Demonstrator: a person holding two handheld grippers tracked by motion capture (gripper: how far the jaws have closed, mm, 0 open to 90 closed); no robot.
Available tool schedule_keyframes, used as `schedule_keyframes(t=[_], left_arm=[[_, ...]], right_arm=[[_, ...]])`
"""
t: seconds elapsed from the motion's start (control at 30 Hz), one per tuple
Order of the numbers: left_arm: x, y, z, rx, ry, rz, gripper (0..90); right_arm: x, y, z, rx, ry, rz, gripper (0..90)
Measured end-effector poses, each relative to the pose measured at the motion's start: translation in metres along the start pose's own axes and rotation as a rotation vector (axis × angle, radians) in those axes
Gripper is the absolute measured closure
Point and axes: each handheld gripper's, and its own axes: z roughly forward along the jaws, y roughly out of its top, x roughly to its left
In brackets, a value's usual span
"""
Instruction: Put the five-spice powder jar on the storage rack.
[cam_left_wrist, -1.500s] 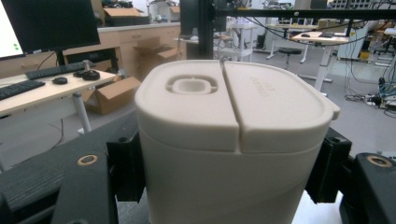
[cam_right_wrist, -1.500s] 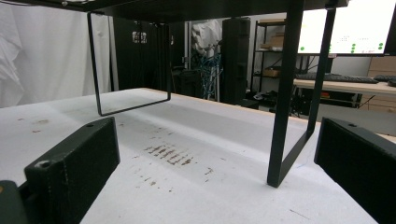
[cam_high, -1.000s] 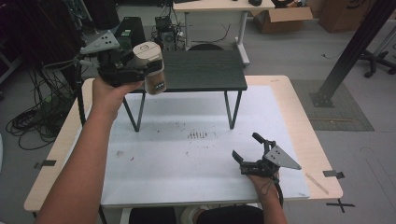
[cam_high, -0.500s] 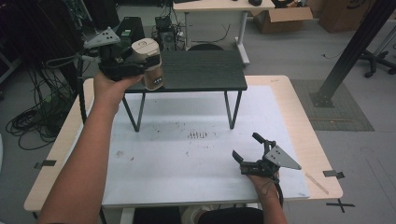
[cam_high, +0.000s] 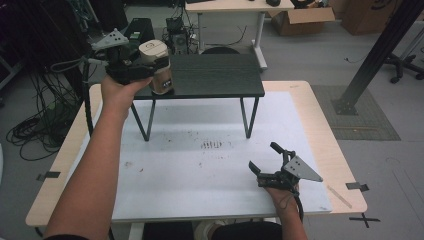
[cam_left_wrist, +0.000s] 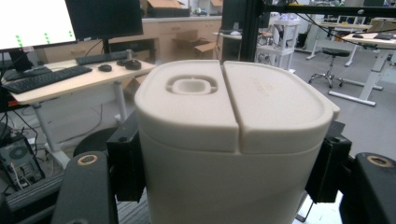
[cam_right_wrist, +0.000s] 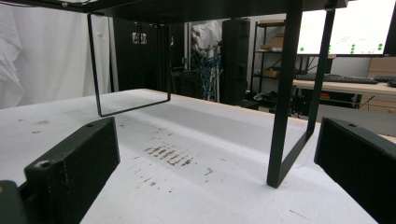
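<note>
A cream-lidded canister (cam_high: 157, 67) with a brownish body is held in my left gripper (cam_high: 134, 70), which is shut on its sides at the left end of the black shelf (cam_high: 215, 76). Its base looks to be on or just above the shelf top. Close up in the left gripper view, the canister (cam_left_wrist: 233, 140) sits between the two black pads (cam_left_wrist: 125, 163), its lid split by a seam. My right gripper (cam_high: 267, 165) rests open low on the white mat (cam_high: 200, 170) at the front right, with nothing between its pads (cam_right_wrist: 77, 172).
The black shelf stands on thin metal legs (cam_right_wrist: 282, 107) in the middle of the mat. Dark smudges (cam_high: 212, 145) mark the mat in front of it. Desks, cables, cardboard boxes (cam_high: 300, 17) and a black post (cam_high: 372, 55) surround the wooden table (cam_high: 320, 125).
My left gripper has carried the canister a little down and to the right, onto the shelf's left end. The right gripper has stayed still.
</note>
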Motion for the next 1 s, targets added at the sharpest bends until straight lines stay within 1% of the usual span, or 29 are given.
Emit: schedule_keyframes(t=[0.4, 0.53, 0.63, 1.0], left_arm=[[0.0036, -0.0021, 0.0004, 0.001, 0.028, -0.005, 31.7], [0.0046, -0.0041, 0.0012, 0.003, 0.031, -0.011, 31.7], [0.0055, -0.0055, 0.0012, -0.009, 0.032, -0.018, 31.7], [0.0039, -0.0071, 0.0014, -0.021, 0.038, -0.022, 31.1]], right_arm=[[0.0000, 0.0000, -0.0001, -0.001, 0.001, 0.000, 0.0], [0.0000, -0.0001, -0.0002, -0.001, 0.000, 0.001, 0.0], [-0.0001, -0.0001, -0.0003, -0.001, 0.000, 0.002, 0.0], [0.0001, 0.0000, -0.0001, 0.000, 0.000, -0.001, 0.0]])
